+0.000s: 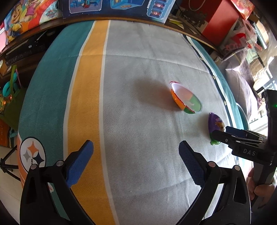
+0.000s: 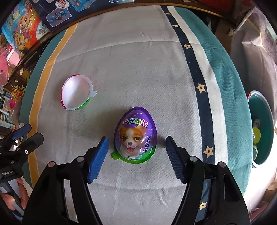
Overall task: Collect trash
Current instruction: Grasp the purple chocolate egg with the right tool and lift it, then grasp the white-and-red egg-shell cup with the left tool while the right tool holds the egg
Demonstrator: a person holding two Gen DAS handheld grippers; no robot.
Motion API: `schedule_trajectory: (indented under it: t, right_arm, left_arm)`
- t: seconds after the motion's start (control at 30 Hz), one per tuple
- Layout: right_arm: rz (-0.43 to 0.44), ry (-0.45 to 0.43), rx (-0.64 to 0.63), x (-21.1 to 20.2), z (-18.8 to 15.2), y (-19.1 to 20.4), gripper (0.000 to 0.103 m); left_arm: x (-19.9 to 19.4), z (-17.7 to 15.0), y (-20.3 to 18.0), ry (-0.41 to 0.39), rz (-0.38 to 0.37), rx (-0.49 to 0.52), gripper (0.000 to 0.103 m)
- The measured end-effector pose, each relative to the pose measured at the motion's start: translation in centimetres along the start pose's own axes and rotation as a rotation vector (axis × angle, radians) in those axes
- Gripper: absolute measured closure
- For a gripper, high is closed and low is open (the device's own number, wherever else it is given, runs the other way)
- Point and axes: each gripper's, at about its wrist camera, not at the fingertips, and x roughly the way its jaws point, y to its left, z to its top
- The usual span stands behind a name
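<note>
In the right wrist view the right claw stands spread, its blue pads either side of the purple egg-shaped package with a puppy on it, low in the frame's centre on the striped cloth over the counter, neither pad touching it. An empty half shell lies apart at centre left, and a teal bin shows at the right edge. In the left wrist view the left claw hangs spread over bare cloth, with toy boxes along the top.
</note>
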Motion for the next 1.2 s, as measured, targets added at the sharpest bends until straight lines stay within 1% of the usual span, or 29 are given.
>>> schedule_trajectory:
  t: [0.03,0.07,0.1,0.27,0.37,0.5,0.57,0.67,0.73,0.77,0.8,0.83,0.87,0.97,1.2]
  right_arm:
    - [-0.018,-0.012,-0.015,0.0,0.0,0.2,0.051]
    - [-0.041,-0.021,-0.034,0.0,0.0,0.5,0.056]
    - [-0.039,-0.022,-0.044,0.0,0.1,0.5,0.057]
    - [0.041,-0.008,0.048,-0.5,0.6,-2.0,0.057]
    - [0.068,-0.005,0.098,-1.0,1.0,-3.8,0.057]
    - [0.082,-0.018,0.127,-1.7,1.2,-5.2,0.057]
    - [0.084,-0.026,0.135,-2.1,1.1,-5.8,0.057]
    - [0.093,-0.030,0.146,-2.1,1.4,-6.5,0.057]
    - [0.098,-0.031,0.152,-2.0,1.5,-6.8,0.057]
    - [0.101,-0.032,0.155,-1.9,1.7,-7.0,0.057]
    - [0.105,-0.031,0.158,-1.7,1.7,-7.0,0.056]
    - [0.109,-0.029,0.162,-1.7,1.7,-7.3,0.056]
    - [0.113,-0.028,0.165,-1.6,1.6,-7.6,0.056]
    - [0.125,-0.027,0.172,-1.5,1.5,-8.1,0.056]
    - [0.150,-0.032,0.186,-1.5,1.4,-8.8,0.056]
  left_arm:
    - [0.0,0.0,0.1,0.001,0.000,-0.001,0.004]
    - [0.1,0.0,0.1,0.002,0.000,-0.003,0.004]
    - [0.1,0.1,0.1,0.004,-0.001,-0.004,0.004]
    - [0.7,0.4,-1.4,0.010,-0.015,0.024,0.004]
    - [1.4,1.0,-3.1,0.008,-0.020,0.080,0.004]
    - [3.0,2.1,-5.9,0.008,-0.008,0.198,0.004]
    - [3.8,2.8,-6.9,0.011,-0.008,0.231,0.004]
    - [4.6,3.7,-7.8,0.004,-0.027,0.233,0.004]
    - [4.9,4.1,-8.1,-0.017,-0.046,0.221,0.004]
    - [5.0,4.3,-8.2,-0.030,-0.058,0.211,0.006]
    - [5.0,4.6,-8.3,-0.045,-0.074,0.197,0.012]
    - [5.1,4.7,-8.5,-0.044,-0.080,0.193,0.033]
    - [5.2,4.7,-8.5,-0.033,-0.086,0.191,0.043]
    - [5.3,4.5,-9.0,-0.042,-0.062,0.203,0.043]
    - [5.0,3.6,-9.1,-0.030,-0.062,0.200,0.043]
